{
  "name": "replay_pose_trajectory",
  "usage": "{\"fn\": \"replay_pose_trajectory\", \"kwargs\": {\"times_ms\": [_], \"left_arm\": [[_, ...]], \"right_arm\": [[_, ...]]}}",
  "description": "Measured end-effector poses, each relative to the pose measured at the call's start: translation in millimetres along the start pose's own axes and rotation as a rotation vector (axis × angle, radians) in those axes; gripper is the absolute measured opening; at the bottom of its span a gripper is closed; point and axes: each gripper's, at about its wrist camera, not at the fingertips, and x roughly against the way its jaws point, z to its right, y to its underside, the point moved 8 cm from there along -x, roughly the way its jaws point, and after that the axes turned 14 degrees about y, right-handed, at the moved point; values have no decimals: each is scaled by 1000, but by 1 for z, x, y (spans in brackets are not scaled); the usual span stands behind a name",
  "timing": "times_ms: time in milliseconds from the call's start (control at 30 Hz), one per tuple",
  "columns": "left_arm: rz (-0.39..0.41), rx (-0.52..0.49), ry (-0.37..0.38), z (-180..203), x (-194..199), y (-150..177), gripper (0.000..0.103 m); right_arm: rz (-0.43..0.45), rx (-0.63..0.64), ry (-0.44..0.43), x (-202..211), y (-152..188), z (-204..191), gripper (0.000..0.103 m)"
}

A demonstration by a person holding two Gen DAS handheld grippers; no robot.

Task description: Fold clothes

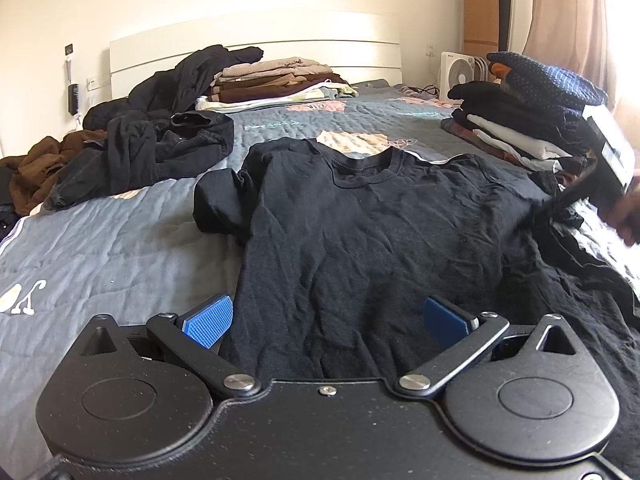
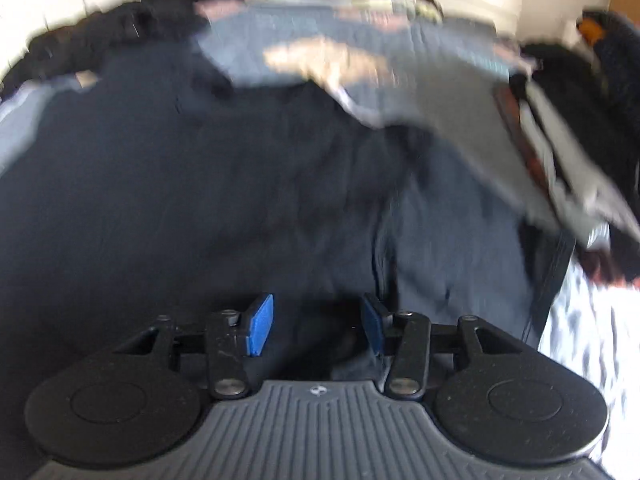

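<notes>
Black T-shirt (image 1: 360,232) spread flat, front up, on grey quilted bedcover (image 1: 100,248), collar toward white headboard (image 1: 256,40), hem toward camera. Left sleeve bunched and folded under; right sleeve reaching toward the right edge of the bed.

Far left: brown garment (image 1: 36,168) crumpled at bed edge, beside a loose heap of black clothes (image 1: 152,136) running back toward the headboard. Hairbrush (image 1: 73,98) hanging on the wall beyond. Behind the heap, near the headboard: folded stack of beige and brown clothes (image 1: 272,80).

Centre, low in the left wrist view: left gripper (image 1: 334,320) with blue pads spread wide, hovering over the shirt's hem, fabric below and between the pads but not pinched.

Right: folded stack of dark and white clothes (image 1: 520,120) just beside the shirt's right shoulder, white fan (image 1: 460,74) behind it, curtain (image 1: 568,20) beyond. Right gripper (image 2: 316,326), blurred in its own view, jaws partly apart over the dark shirt (image 2: 240,200), nothing clamped between the blue pads; seen in the left view as a dark blurred shape at the shirt's right sleeve, held by a hand (image 1: 628,220).
</notes>
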Motion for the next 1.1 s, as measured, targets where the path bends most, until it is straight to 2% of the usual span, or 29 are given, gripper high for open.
{"fn": "replay_pose_trajectory", "kwargs": {"times_ms": [67,200,267,333,400,467,533,600,767,967,1100], "left_arm": [[0,4,1,-1,0,0,103],[1,11,4,-2,0,-1,103],[3,10,4,-2,1,-1,103],[2,10,4,-1,1,-1,103],[0,7,3,0,1,0,103],[-3,3,2,0,0,0,103],[-1,2,4,1,1,0,103],[3,4,5,0,2,-1,103],[3,-6,3,2,2,-2,103],[4,-24,11,8,2,-2,103],[8,-18,15,7,4,-4,103]], "right_arm": [[-26,-19,-4,-11,8,2,48],[-7,-79,-20,8,0,3,48],[44,-129,-70,27,-8,0,49],[69,-139,-126,41,-9,-11,56],[43,-109,-146,42,-1,-23,57],[-19,-84,-136,32,9,-30,58],[-78,-116,-139,22,21,-28,58],[-89,-183,-166,22,31,-22,58],[-109,-256,-231,38,57,-6,58],[-174,-170,-253,69,102,6,59],[-203,-163,-252,95,126,16,59]]}}
